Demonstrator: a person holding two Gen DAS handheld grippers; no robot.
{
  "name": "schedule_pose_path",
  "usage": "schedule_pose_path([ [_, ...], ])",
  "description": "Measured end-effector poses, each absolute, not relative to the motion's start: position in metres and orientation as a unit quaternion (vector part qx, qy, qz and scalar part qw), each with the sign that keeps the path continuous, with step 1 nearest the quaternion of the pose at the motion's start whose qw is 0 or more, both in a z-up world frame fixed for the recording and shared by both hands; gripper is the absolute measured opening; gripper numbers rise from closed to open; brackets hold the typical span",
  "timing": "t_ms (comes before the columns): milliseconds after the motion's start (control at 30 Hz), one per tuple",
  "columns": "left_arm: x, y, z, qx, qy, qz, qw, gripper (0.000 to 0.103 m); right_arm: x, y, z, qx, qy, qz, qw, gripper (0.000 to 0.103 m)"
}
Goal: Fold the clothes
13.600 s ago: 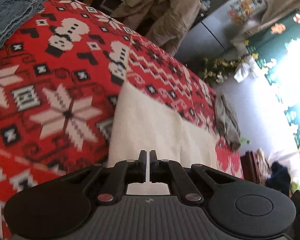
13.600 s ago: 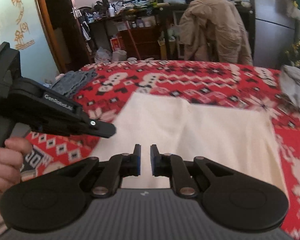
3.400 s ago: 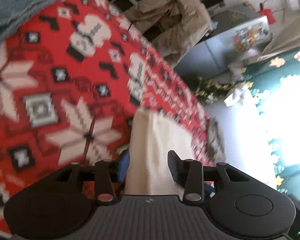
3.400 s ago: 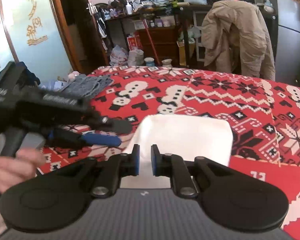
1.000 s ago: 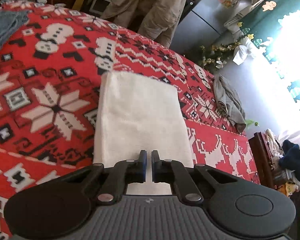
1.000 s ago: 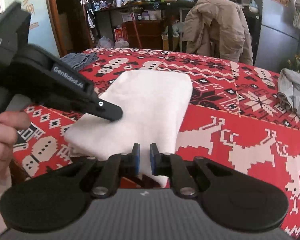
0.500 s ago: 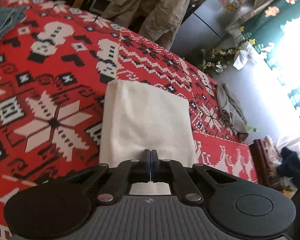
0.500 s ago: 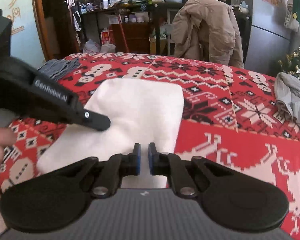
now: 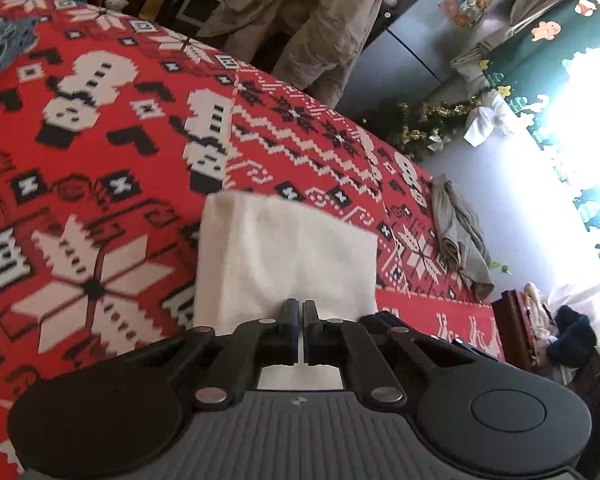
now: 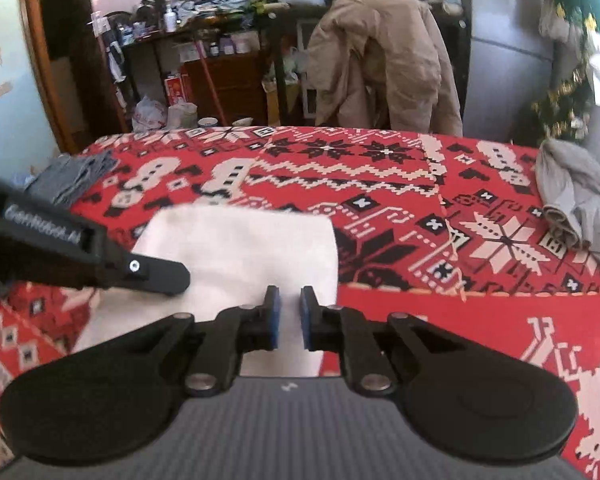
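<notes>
Since a second ago both my grippers advanced over the white cloth [image 10: 236,248] | cloth now a compact folded rectangle on the red blanket [image 10: 440,320] | left gripper [image 9: 299,314] closed, empty | right gripper [image 10: 286,308] opening, pads not pinching the cloth | fold looks nearly finished; grey garment [image 10: 576,196] lies well right of the cloth, unfolded.

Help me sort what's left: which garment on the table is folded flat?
The white cloth, a neat rectangle at the near edge. The grey garment lies crumpled at right; the denim is bunched far left.
</notes>
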State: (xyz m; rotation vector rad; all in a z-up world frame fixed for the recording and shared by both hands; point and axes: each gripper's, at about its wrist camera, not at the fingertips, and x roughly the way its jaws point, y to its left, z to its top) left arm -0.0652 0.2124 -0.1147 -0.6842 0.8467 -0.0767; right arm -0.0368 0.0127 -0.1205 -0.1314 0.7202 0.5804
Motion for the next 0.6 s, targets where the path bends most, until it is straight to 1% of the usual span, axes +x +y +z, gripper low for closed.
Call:
schedule_pose_path([
  [167,-0.059,0.21,-0.101,-0.309,0.392,-0.028,0.866,0.003,-0.031,0.01,-0.105,-0.055,0.346,0.276,0.895,0.011],
  [300,-0.037,0.21,-0.099,-0.295,0.388,-0.012,0.873,0.003,-0.015,0.032,-0.097,-0.056,0.337,0.282,0.897,0.011],
  [400,-0.035,0.216,-0.109,-0.297,0.39,-0.016,0.871,0.003,-0.007,0.041,-0.109,-0.055,0.353,0.266,0.895,0.01],
  [500,-0.042,0.225,-0.111,-0.323,0.388,-0.023,0.863,0.003,-0.012,0.039,-0.118,-0.069,0.338,0.264,0.901,0.009],
  [567,-0.042,0.229,-0.106,-0.333,0.384,-0.01,0.861,0.003,-0.012,0.039,-0.115,-0.07,0.339,0.264,0.9,0.009],
  [600,-0.041,0.229,-0.101,-0.323,0.377,0.0,0.868,0.005,-0.01,0.038,-0.113,-0.066,0.342,0.262,0.9,0.01],
])
